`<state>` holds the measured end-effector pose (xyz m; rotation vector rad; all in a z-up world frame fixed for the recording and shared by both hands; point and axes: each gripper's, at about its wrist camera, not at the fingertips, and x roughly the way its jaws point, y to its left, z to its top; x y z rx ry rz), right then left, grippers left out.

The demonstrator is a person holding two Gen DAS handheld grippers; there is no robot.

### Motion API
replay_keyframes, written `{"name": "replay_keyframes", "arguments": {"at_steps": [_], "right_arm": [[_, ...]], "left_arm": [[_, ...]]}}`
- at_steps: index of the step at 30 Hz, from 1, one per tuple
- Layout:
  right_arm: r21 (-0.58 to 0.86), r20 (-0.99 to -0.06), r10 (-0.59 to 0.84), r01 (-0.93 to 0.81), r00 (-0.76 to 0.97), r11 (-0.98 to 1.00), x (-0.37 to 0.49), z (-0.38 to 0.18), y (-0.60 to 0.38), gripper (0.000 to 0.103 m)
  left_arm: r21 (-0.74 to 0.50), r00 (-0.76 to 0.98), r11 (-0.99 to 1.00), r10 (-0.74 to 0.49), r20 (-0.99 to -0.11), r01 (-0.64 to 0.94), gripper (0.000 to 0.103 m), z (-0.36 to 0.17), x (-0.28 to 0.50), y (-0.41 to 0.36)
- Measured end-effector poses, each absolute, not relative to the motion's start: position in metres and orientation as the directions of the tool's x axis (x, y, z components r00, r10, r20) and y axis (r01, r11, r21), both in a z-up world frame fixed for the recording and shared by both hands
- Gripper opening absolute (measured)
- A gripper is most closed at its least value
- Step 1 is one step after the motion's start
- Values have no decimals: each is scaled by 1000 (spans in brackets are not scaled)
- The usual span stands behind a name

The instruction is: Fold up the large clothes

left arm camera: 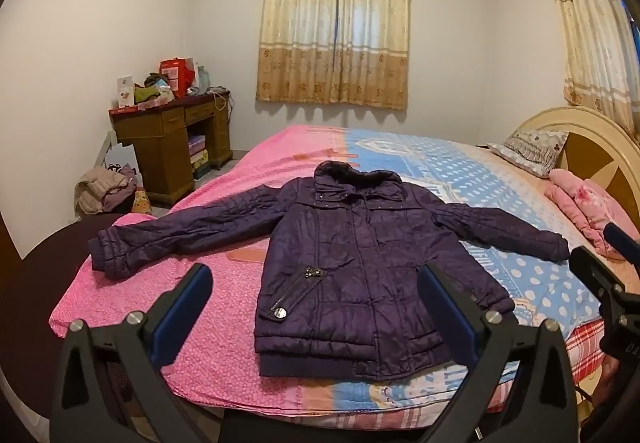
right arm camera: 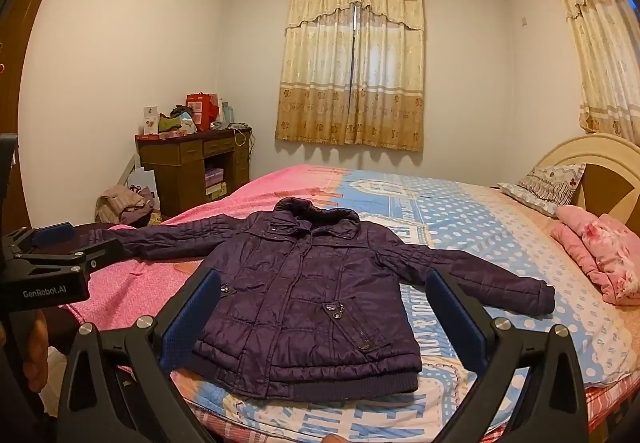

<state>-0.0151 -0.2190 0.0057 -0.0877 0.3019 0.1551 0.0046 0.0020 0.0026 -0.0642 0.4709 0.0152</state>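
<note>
A dark purple padded jacket (left arm camera: 352, 259) lies flat and face up on the bed (left arm camera: 224, 323), both sleeves spread out sideways, hem toward me. My left gripper (left arm camera: 316, 279) hovers over the bed's near edge, open wide, with nothing between its blue pads. In the right wrist view the same jacket (right arm camera: 304, 295) lies in front of my right gripper (right arm camera: 324, 283), which is also open and holds nothing. The right gripper (left arm camera: 608, 263) shows at the right edge of the left wrist view. The left gripper (right arm camera: 60, 247) shows at the left edge of the right wrist view.
A pink folded quilt (right arm camera: 600, 255) and a patterned pillow (right arm camera: 548, 185) lie by the headboard at the right. A wooden desk (left arm camera: 176, 147) piled with boxes stands in the far left corner, with a heap of clothes (left arm camera: 106, 189) on the floor beside it.
</note>
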Motion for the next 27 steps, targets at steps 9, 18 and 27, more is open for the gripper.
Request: {"name": "replay_keyframes", "arguments": {"at_steps": [9,18,27], "right_arm": [[-64,-307,143,-170,941,983,-13,4,-221,102],[-69,-319,141,-171,937,983,-12,0,-220,102],[-69,-330,136,-168,934,983,-9,-3,-218,102]], "left_arm": [[-61,895,998,1,-446,-31,103,4,0,5],[-55,897,998,9,-442,-38,103,6,1,8],[-55,898,998,10,-440,-38,103,6,2,9]]}}
